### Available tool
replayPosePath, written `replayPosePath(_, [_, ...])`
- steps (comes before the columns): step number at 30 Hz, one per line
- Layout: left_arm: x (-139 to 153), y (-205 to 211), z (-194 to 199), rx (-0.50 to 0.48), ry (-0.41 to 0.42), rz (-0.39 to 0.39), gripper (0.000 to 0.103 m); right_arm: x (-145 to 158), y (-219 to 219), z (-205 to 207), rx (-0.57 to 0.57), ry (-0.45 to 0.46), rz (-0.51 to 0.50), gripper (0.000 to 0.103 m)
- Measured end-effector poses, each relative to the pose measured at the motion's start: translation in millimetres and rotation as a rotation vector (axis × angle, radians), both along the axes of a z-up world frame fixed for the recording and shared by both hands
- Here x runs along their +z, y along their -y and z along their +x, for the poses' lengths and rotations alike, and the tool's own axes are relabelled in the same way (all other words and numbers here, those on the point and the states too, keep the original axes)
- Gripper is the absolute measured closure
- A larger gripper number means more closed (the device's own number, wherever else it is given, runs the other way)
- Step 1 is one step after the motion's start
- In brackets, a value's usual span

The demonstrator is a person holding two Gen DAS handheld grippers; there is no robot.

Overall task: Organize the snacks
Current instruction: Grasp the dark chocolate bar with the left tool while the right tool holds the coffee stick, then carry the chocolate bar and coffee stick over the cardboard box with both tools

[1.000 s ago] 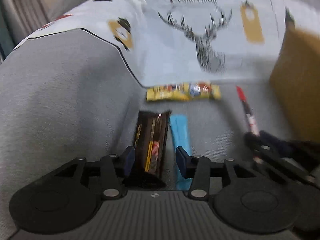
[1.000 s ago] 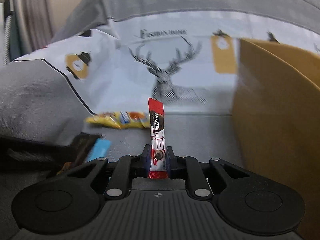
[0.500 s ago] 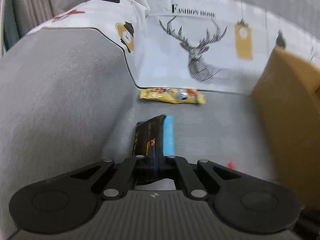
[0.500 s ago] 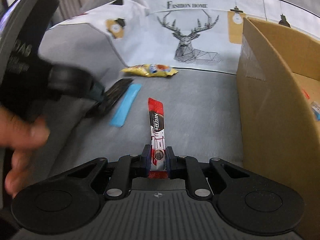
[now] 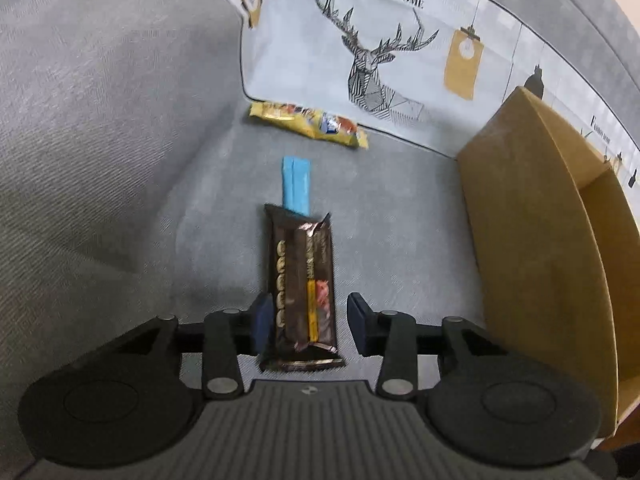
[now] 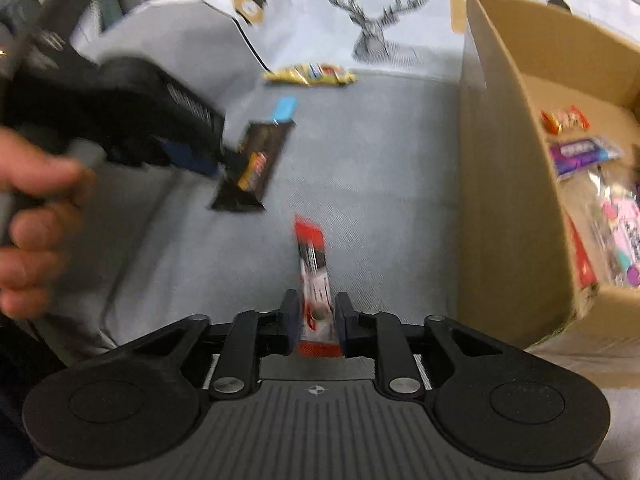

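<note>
Half a second ago the left gripper (image 5: 307,322) was pinched tight on the dark chocolate-biscuit pack (image 5: 302,284); now its jaws stand apart, the left pad touching the pack's edge and the right pad clear of it, and both grippers sit higher above the sofa seat (image 5: 400,220), so more of the scene shows. Largest thing ahead and to the right of both grippers is the open cardboard box (image 6: 508,184), which already holds several wrapped snacks (image 6: 600,184), so it looks like the place the loose ones are meant to go. Behind everything, at the far end of the seat, leans the deer-print cushion (image 5: 360,52). Straight out from the left gripper the biscuit pack runs lengthwise between the jaws, its far end overlapping the blue stick pack (image 5: 297,184), and beyond that, against the cushion, lies the yellow snack packet (image 5: 308,124). From the right wrist view the pack appears lifted and tilted off the seat, though blur makes it hard to say whether it hangs from one pad or is slipping. The right gripper (image 6: 317,322) is narrow, clamped on the lower end of the red Nescafé sachet (image 6: 314,276), which juts forward and upright, held by its tail so the long end can probably drop cleanly over the box wall to its right
</note>
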State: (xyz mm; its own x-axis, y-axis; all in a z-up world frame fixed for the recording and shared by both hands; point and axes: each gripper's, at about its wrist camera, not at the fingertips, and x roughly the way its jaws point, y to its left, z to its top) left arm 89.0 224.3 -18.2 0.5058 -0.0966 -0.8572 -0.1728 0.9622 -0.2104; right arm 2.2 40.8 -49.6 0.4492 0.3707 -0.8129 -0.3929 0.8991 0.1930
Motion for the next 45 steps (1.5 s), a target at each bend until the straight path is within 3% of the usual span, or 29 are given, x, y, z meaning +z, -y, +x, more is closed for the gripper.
replayPosePath(6, [-9, 12, 16, -0.003, -0.022, 0.089, 0.041, -21, -5, 9, 0.019, -0.002, -0.029, 0.06])
replayPosePath(11, [-24, 16, 27, -0.015, -0.09, 0.146, 0.04, -24, -7, 10, 0.025, 0.027, -0.055, 0.061])
replayPosePath(12, [-27, 16, 28, -0.017, -0.099, 0.152, 0.04, -25, -6, 9, 0.025, 0.03, -0.057, 0.063])
replayPosePath(14, [-29, 15, 30, -0.021, -0.103, 0.164, 0.04, -26, -7, 9, 0.028, 0.058, -0.086, 0.081])
replayPosePath(15, [-30, 15, 31, -0.02, -0.102, 0.166, 0.04, -26, -8, 9, 0.037, 0.069, -0.096, 0.085])
replayPosePath(25, [-33, 20, 34, -0.031, -0.111, 0.188, 0.04, -16, -1, 16, -0.024, 0.101, -0.007, 0.088])
replayPosePath(29, [-34, 22, 33, -0.043, -0.111, 0.204, 0.044, -19, 0, 20, -0.041, 0.07, 0.006, 0.088])
replayPosePath(32, [-33, 22, 32, -0.046, -0.105, 0.218, 0.059, -22, 1, 22, -0.048, 0.051, 0.013, 0.088])
replayPosePath(45, [-11, 21, 27, -0.02, -0.041, 0.225, 0.06, -9, 1, 19, -0.054, 0.106, 0.035, 0.088])
